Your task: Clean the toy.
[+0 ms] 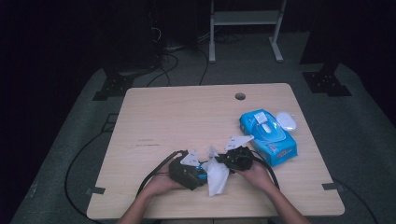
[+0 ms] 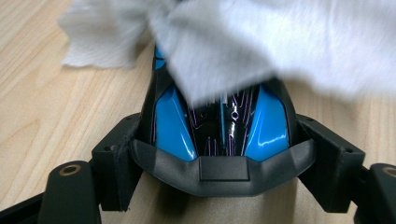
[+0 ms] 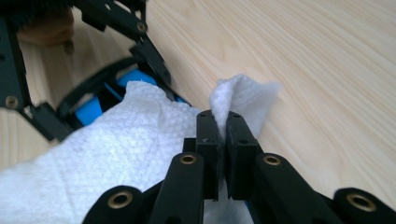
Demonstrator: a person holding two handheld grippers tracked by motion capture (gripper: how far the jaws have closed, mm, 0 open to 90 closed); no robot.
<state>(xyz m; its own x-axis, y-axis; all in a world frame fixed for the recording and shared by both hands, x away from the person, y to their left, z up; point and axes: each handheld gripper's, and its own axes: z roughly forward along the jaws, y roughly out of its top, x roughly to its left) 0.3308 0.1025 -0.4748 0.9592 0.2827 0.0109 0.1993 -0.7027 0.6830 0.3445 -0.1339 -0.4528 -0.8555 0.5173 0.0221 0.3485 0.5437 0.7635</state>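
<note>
Beside the wipes pack (image 1: pixel 268 136) | left tongs (image 2: pixel 219 140) clamp blue-black toy car (image 2: pixel 219 126) | right tongs (image 3: pixel 222 135) pinch white wipe (image 3: pixel 140 140) | step: wiping car; next: drag wipe across shell.

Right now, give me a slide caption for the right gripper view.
Right tool pinches a white wipe draped over the blue-and-black toy car on the wooden table.

Left tool (image 2: pixel 219 154) clamping blue-black toy car (image 2: pixel 219 126), white wipe (image 2: pixel 261 51) draped over it
</note>
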